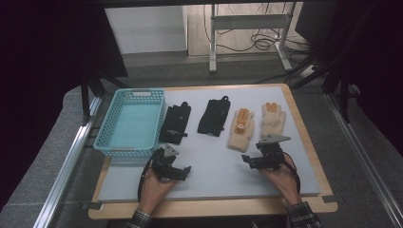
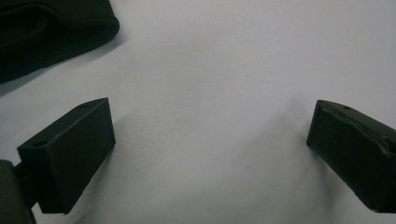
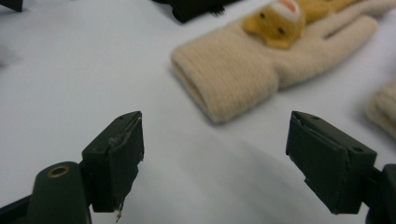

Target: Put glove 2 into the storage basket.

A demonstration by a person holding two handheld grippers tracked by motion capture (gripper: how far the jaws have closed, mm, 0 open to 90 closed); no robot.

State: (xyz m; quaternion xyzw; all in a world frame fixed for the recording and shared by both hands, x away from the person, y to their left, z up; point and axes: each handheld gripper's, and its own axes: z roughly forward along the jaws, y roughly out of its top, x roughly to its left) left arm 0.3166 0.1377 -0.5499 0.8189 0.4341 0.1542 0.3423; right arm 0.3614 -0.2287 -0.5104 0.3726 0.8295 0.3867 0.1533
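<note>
A: Which step is in hand now, in your opinion?

B: I think it is the approach, before any grasp; the right gripper (image 1: 252, 160) rests low over the near right part of the worktop (image 1: 214, 175); its jaws stand wide apart with nothing between them, and they point toward the cream glove with the animal face (image 3: 243, 70), which lies just beyond them.

A: And the left one?

B: The left gripper (image 1: 178, 171) is near the left side, also with jaws widely open and empty; bare worktop is between them; the black glove (image 2: 46, 32) lies a little beyond it, apart from the jaws.

A: Where are the other things?

B: Four gloves lie in a row in the middle of the worktop; two black on the left, two cream on the right, among them the second cream glove (image 1: 272, 118) at the far right; the blue basket (image 1: 107, 142) stands at the left edge and looks empty.

A: What does the next move need?

B: I judge the right jaws must go forward over the cuff of the cream glove, come down to the worktop, then close on the soft knit; after that the way to the basket is long, across the black gloves.
</note>
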